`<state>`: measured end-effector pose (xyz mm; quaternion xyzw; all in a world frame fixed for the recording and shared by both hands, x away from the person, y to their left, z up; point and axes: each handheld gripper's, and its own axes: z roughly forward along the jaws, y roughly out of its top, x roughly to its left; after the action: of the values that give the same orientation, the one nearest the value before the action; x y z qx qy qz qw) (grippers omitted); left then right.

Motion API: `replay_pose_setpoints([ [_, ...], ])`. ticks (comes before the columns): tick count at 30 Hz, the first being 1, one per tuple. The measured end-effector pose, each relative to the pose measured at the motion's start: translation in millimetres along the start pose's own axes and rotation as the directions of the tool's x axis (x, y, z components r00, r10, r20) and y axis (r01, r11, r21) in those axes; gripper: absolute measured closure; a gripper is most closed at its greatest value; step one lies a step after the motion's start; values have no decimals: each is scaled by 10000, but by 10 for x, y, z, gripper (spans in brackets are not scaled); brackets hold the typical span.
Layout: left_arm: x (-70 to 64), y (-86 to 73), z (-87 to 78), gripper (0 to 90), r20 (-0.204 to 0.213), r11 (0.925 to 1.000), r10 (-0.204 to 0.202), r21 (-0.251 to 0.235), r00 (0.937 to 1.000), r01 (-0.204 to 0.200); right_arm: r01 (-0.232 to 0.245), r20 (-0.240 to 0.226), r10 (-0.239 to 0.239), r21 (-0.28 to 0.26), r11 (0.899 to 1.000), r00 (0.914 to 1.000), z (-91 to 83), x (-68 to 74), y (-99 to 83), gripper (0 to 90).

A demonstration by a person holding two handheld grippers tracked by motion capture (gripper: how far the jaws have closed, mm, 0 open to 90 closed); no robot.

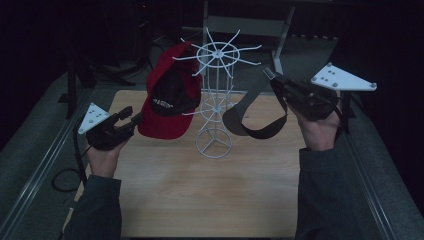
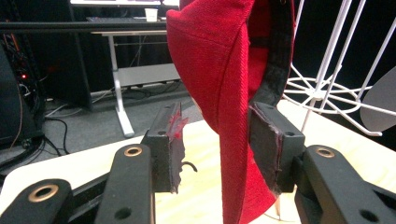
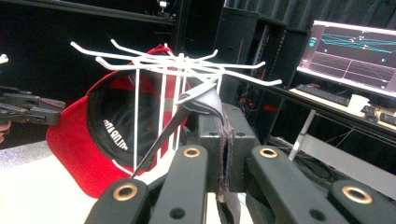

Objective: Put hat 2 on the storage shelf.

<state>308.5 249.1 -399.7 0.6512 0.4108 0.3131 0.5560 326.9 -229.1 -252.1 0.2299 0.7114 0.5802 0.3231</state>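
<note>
Two caps hang around the white wire rack (image 1: 216, 95), which stands upright near the middle of the desk (image 1: 210, 200), toward its far edge. We see the red cap (image 1: 170, 95) hung on the rack's left hooks, long axis running down and a little left, brim lowest and pointing toward the desk's left edge. Our left claw (image 1: 131, 119) sits at that brim with its jaws apart; in the left gripper view the brim (image 2: 233, 140) passes between the pads (image 2: 170, 149), against the right pad, clear of the left one. Our right claw (image 1: 274, 79) is closed tight on the grey cap (image 1: 255, 117), which droops from it down and left, beside the rack's right side, brim curling above the desk. The desk's near half lies bare, and its right edge has open room.
</note>
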Motion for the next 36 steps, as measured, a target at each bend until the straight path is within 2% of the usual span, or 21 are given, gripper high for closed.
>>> replay_pose_setpoints([
  [11,10,-4,16,566,20,10000,-30,48,10000,30,-3,32,4,-75,10000,10000,70,-34,56,881],
  [22,21,-3,26,646,30,10000,-87,38,10000,86,22,-86,-23,-48,10000,10000,170,-55,124,881],
  [25,22,-1,30,675,17,9999,-108,36,9999,108,59,-84,-59,-34,10000,9999,182,-59,141,881],
  [32,6,14,58,818,30,9998,95,177,10000,-95,-112,-94,113,132,9999,9999,266,-113,137,881],
  [36,-3,19,67,840,49,9997,190,176,9998,-190,-95,-105,97,190,9998,9999,303,-118,137,881],
])
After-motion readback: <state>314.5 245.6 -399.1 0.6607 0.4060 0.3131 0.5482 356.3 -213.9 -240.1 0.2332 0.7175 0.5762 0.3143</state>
